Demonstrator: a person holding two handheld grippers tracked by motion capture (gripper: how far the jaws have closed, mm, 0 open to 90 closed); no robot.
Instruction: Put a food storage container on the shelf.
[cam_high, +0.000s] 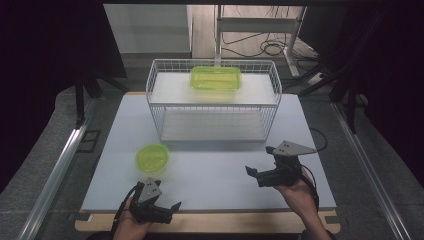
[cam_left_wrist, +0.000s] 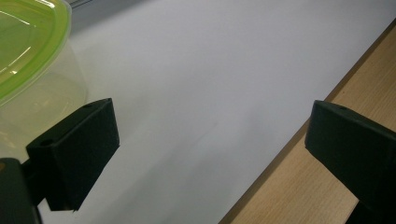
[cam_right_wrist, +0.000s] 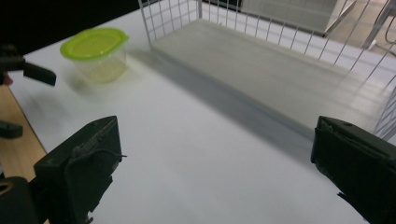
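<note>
Round tub (cam_high: 152, 158) with green lid, standing on white tabletop (cam_high: 220, 170) left of centre, just in front of wire rack (cam_high: 214, 100) — near the rack's near-left corner, apart from both grippers. Left gripper (cam_high: 166, 206) at the near edge beside the wooden border (cam_left_wrist: 327, 186), jaws wide apart, nothing between; tub just to its far left. Right gripper (cam_high: 257, 175) near right, jaws spread, empty. Bare tabletop between grippers and rack — open room. Rectangular green-lidded box (cam_high: 215, 78) on rack's upper shelf.
</note>
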